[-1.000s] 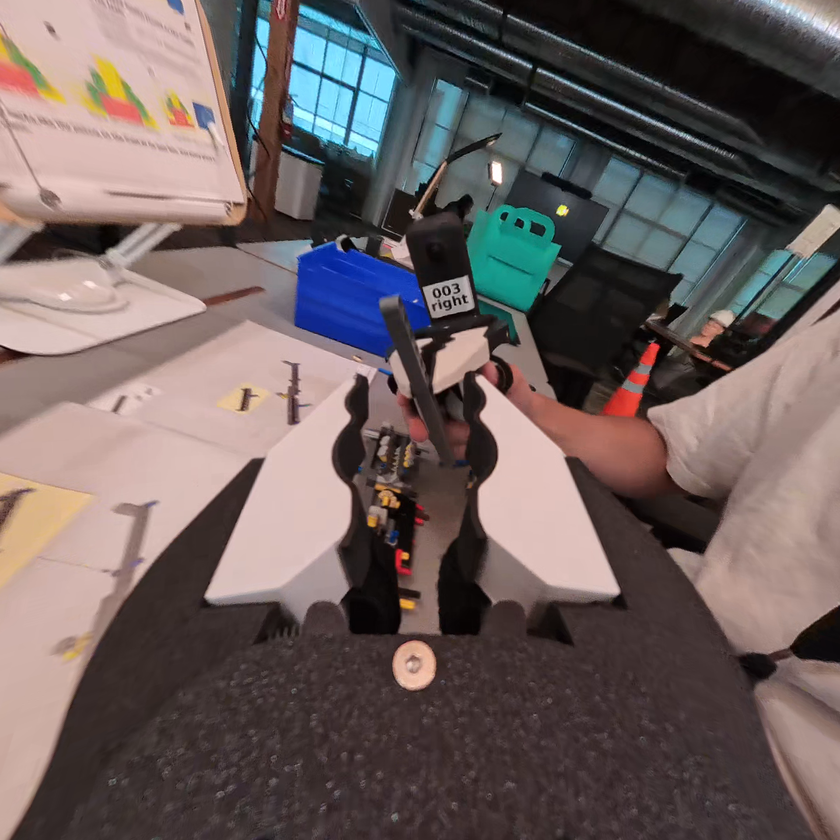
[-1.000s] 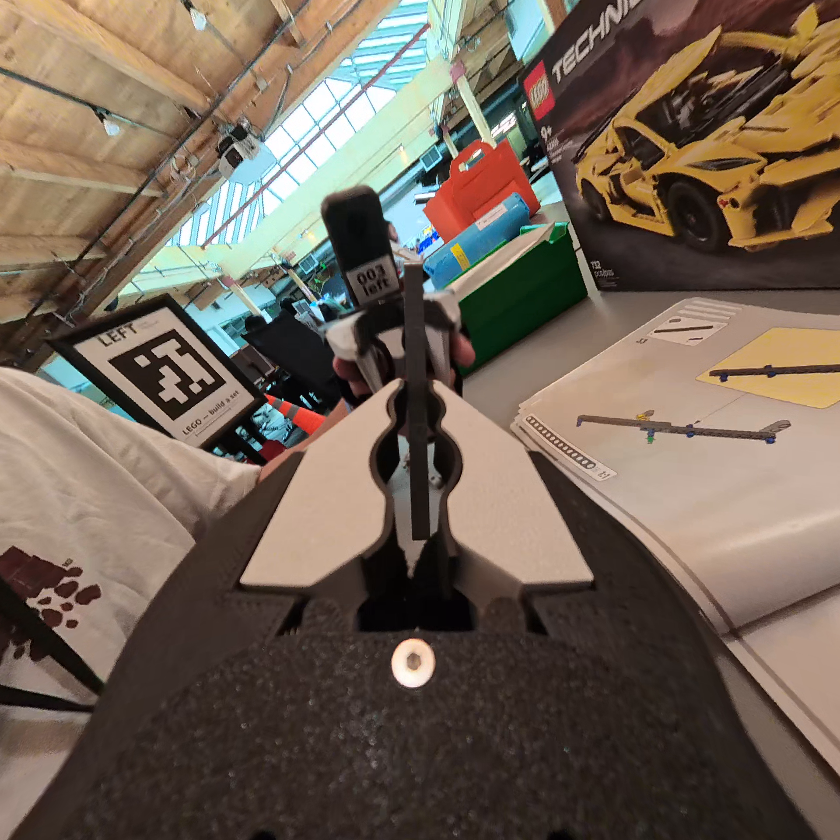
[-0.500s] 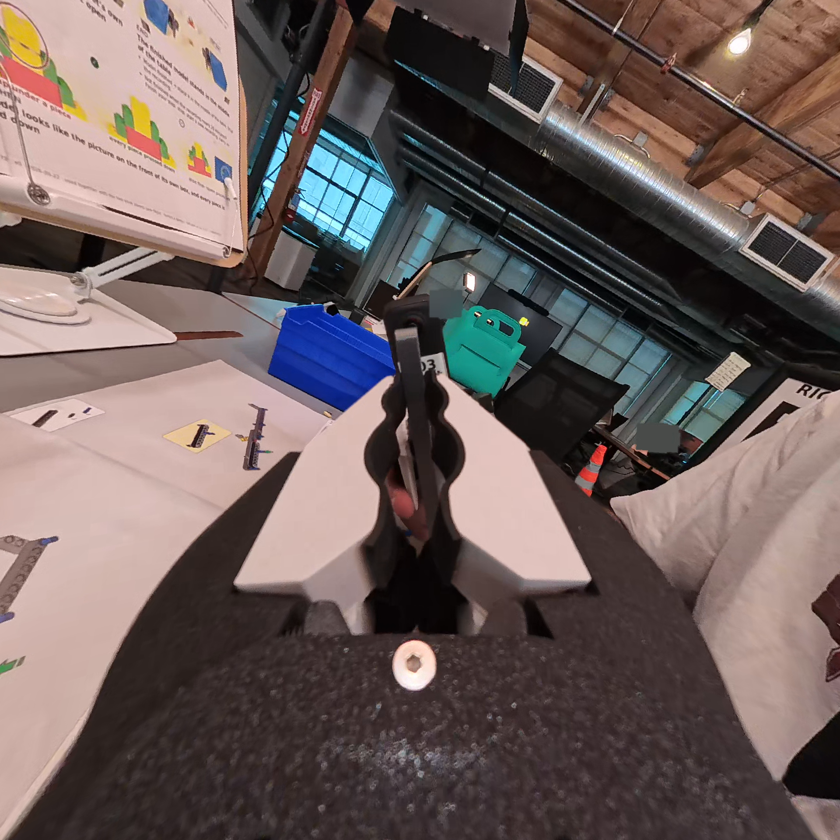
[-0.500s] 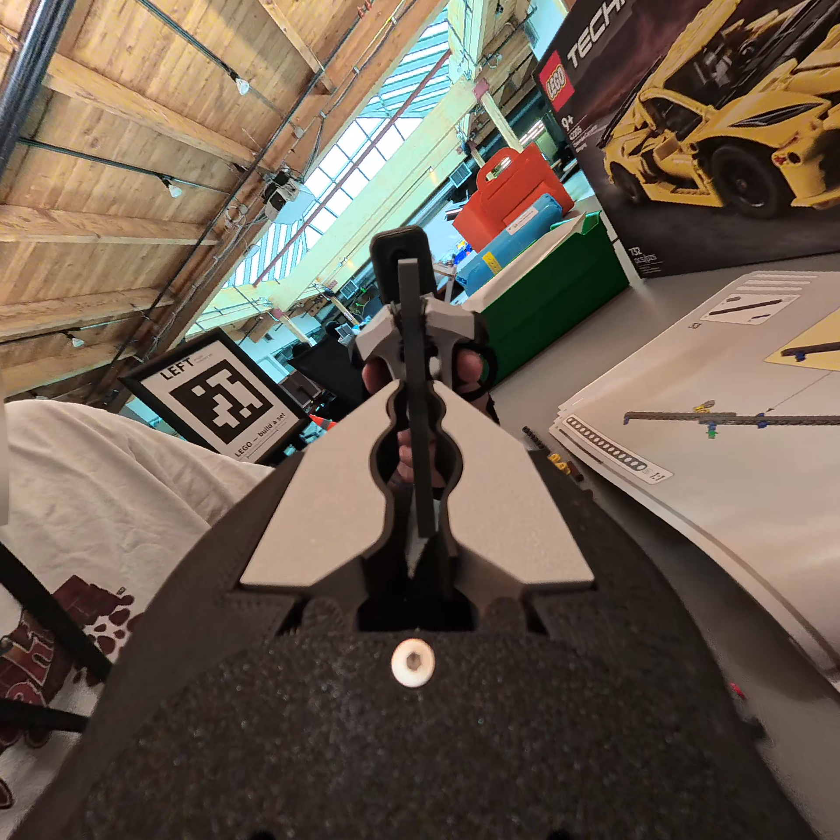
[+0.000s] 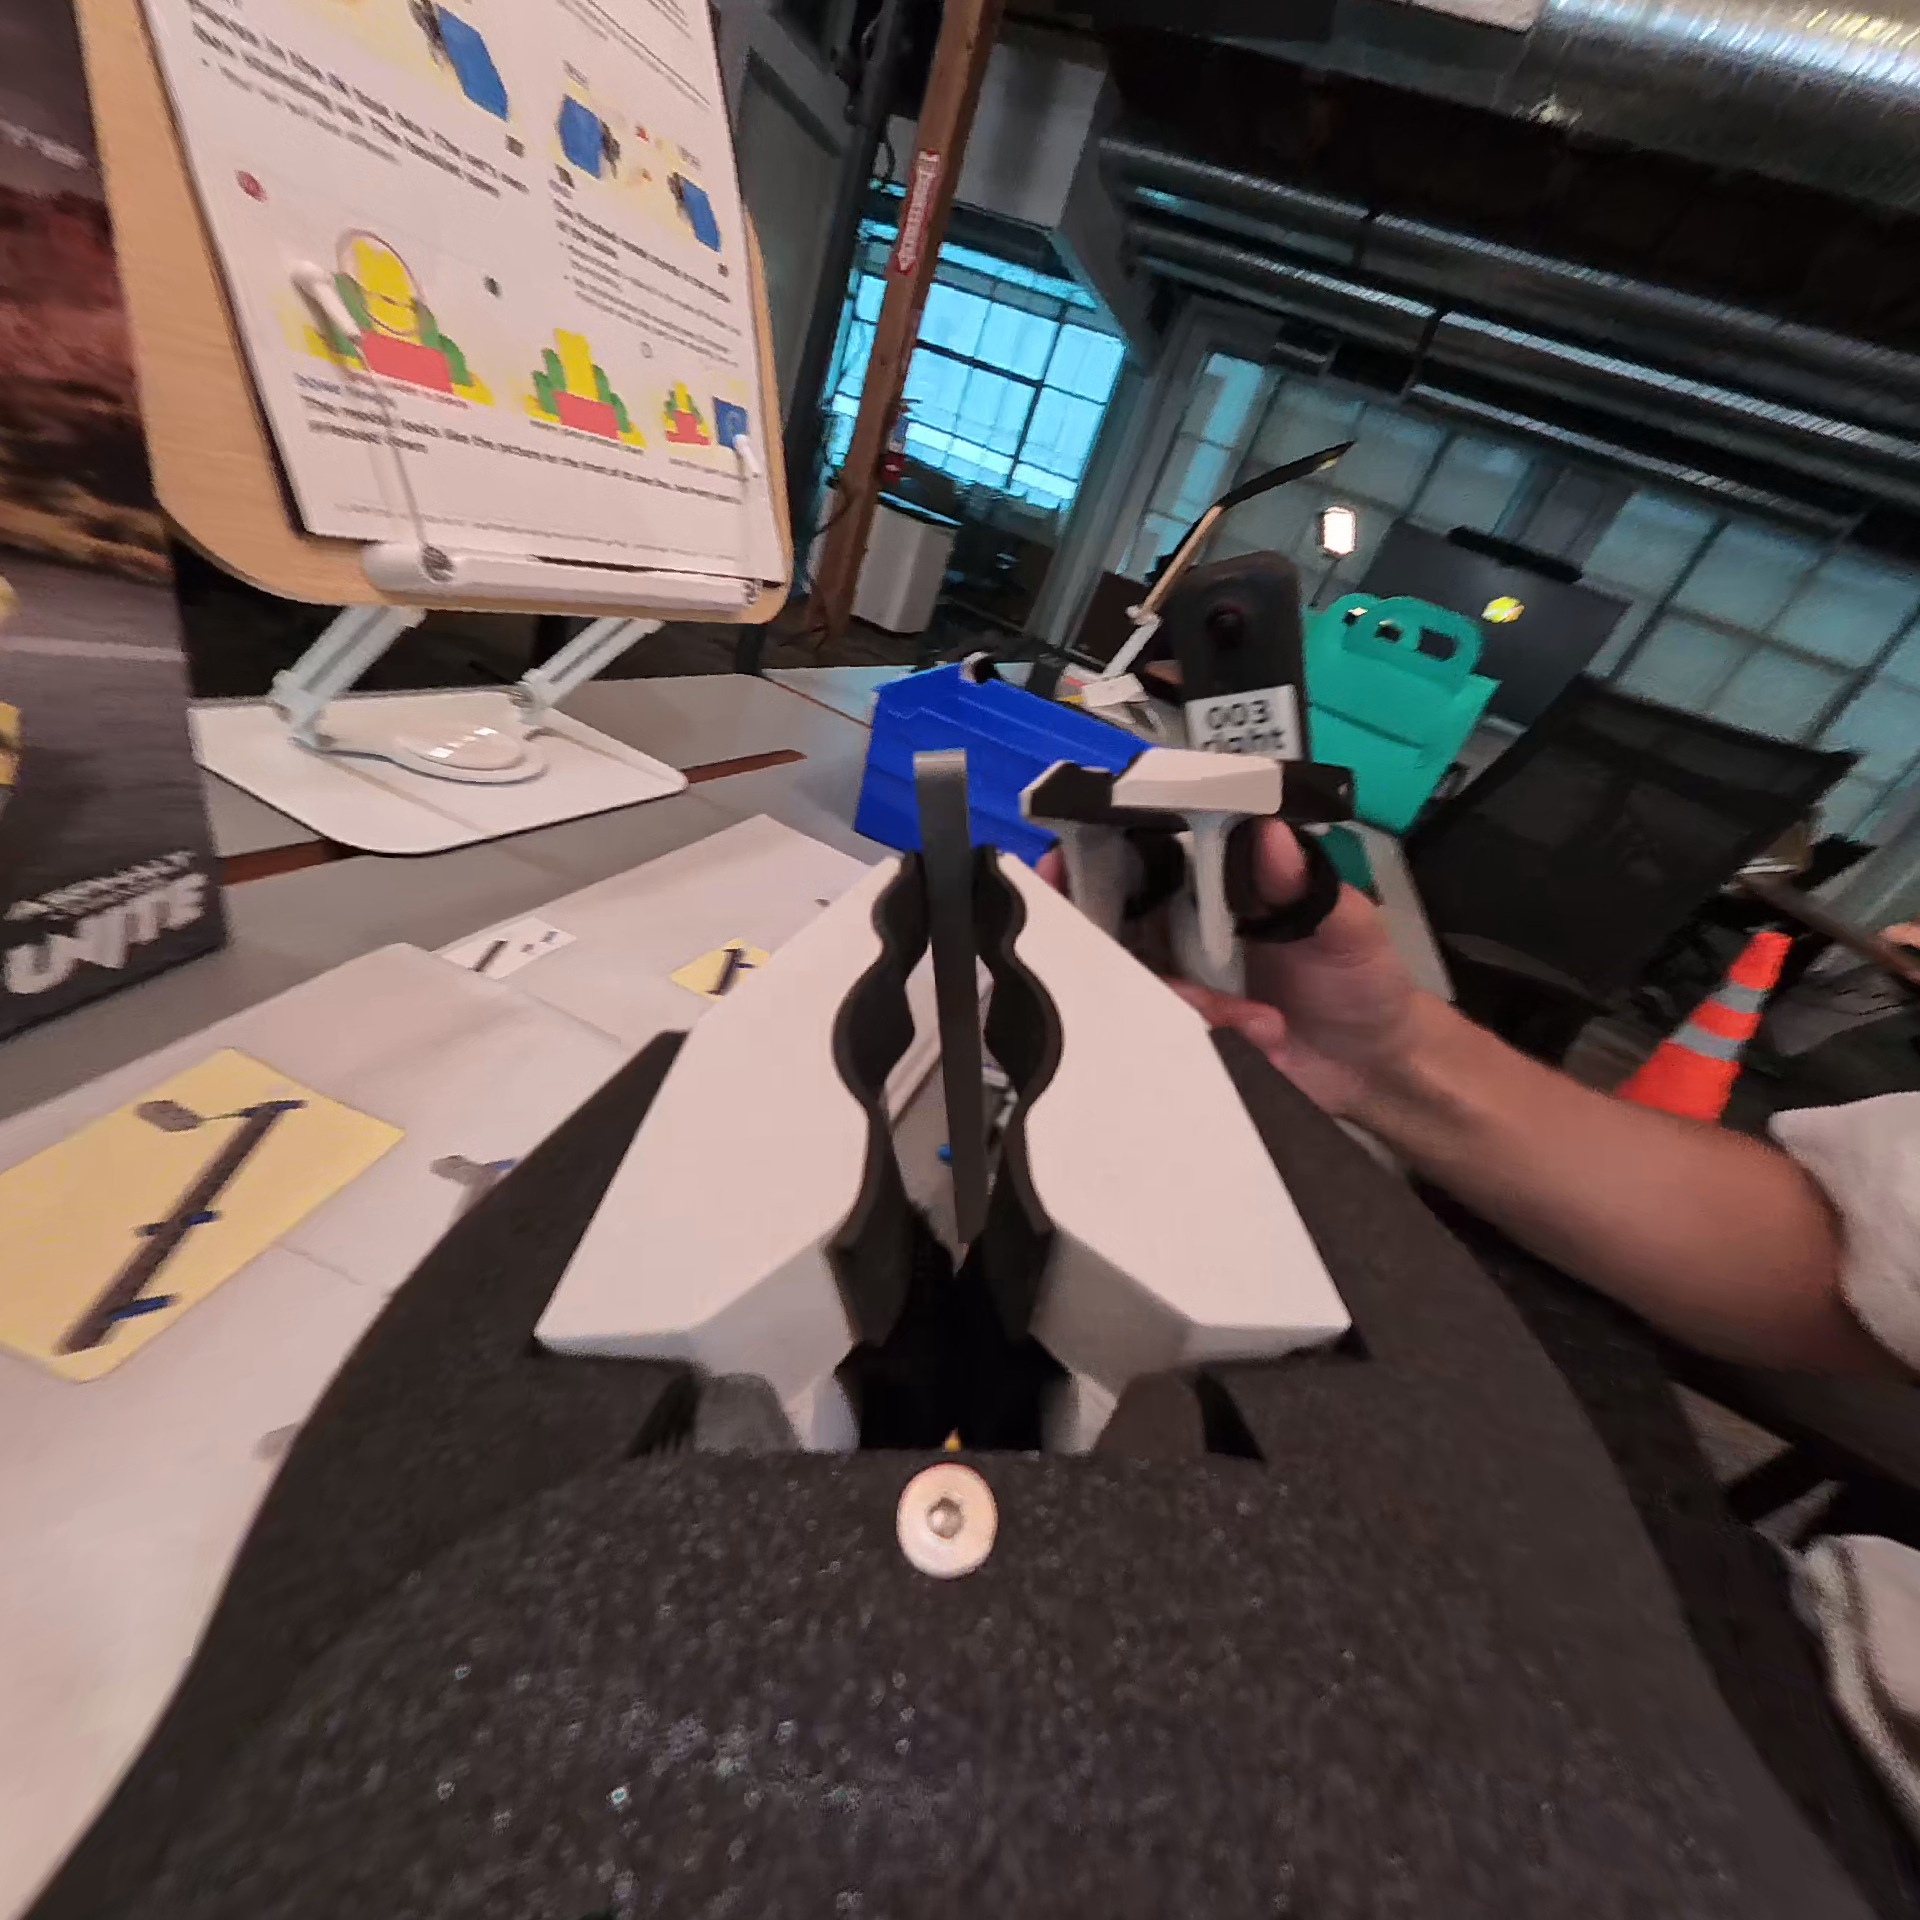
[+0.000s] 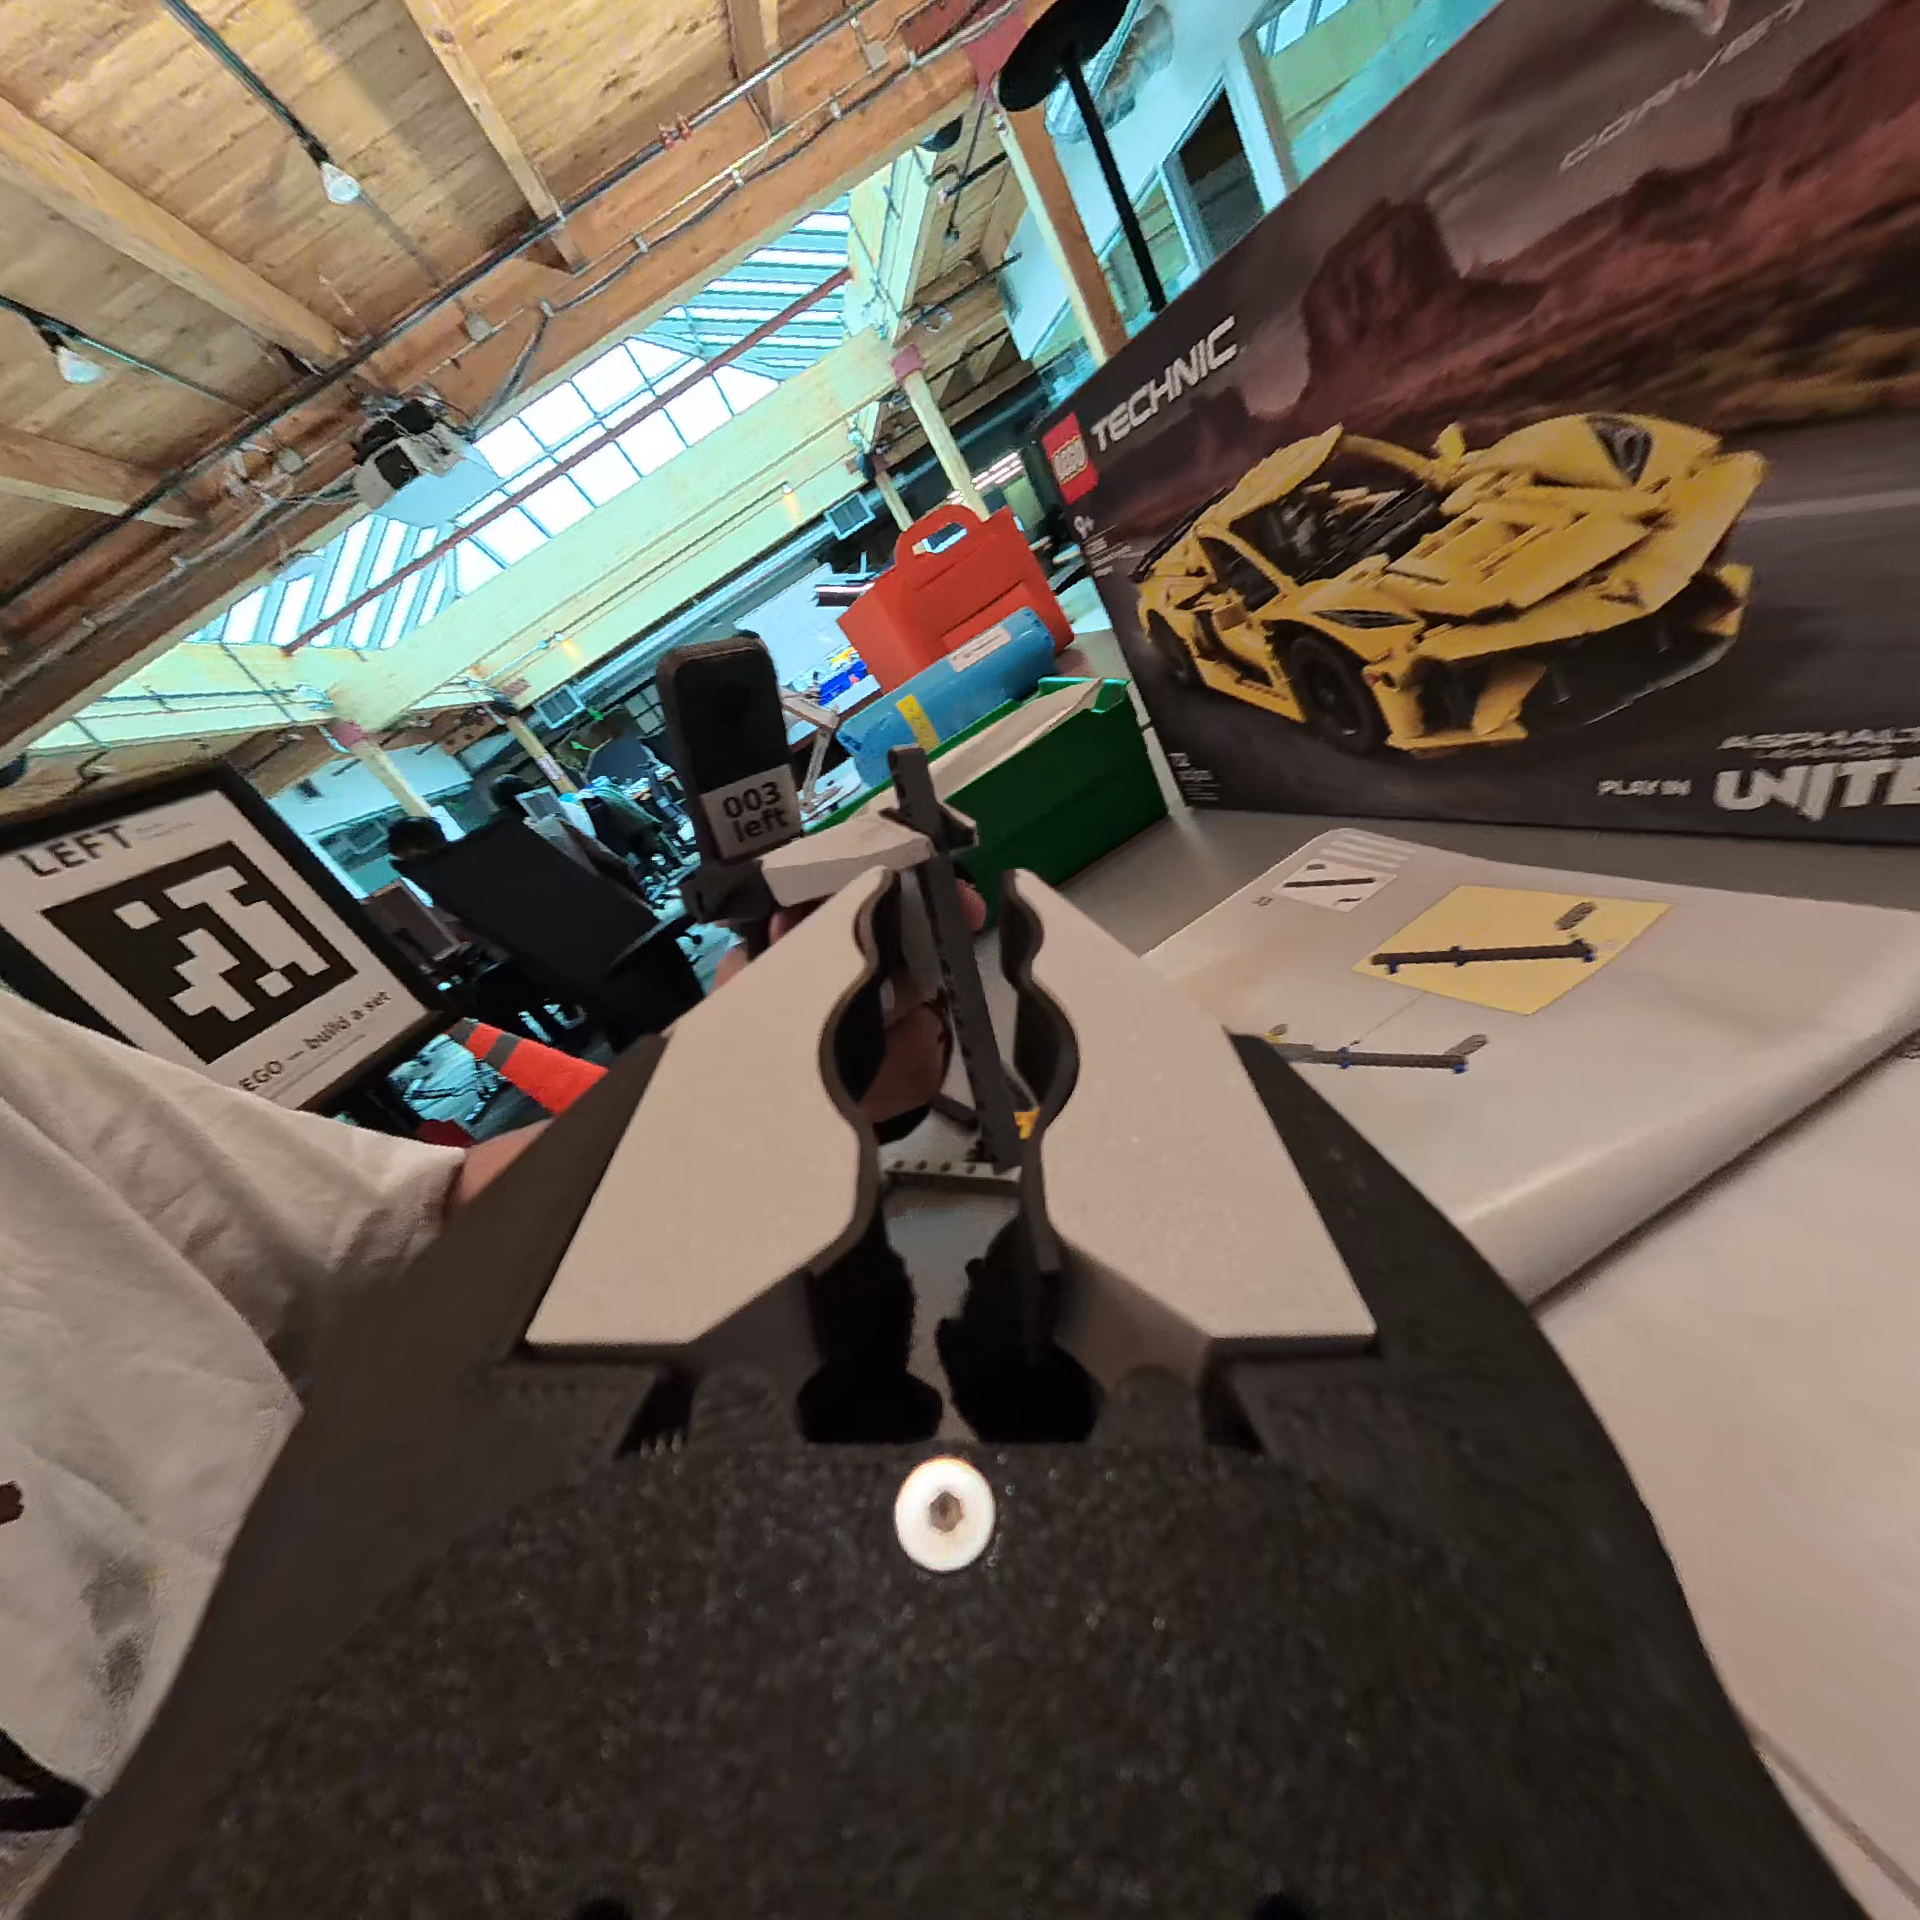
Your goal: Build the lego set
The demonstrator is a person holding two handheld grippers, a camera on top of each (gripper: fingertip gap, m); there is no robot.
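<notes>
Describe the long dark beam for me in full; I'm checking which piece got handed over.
The long dark beam is a thin, flat, dark grey strip, plastic by its look. In the right wrist view a row of small holes runs along it. It stands nearly upright above the table, clamped low down by the left gripper, its top end poking past the fingertips. The right gripper stands open around it; whether that one touches it is unclear.

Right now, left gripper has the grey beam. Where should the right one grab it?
Probably the short end of the grey beam protruding past the left gripper: the open right gripper comes head-on, pads across its thin flat sides.
</notes>
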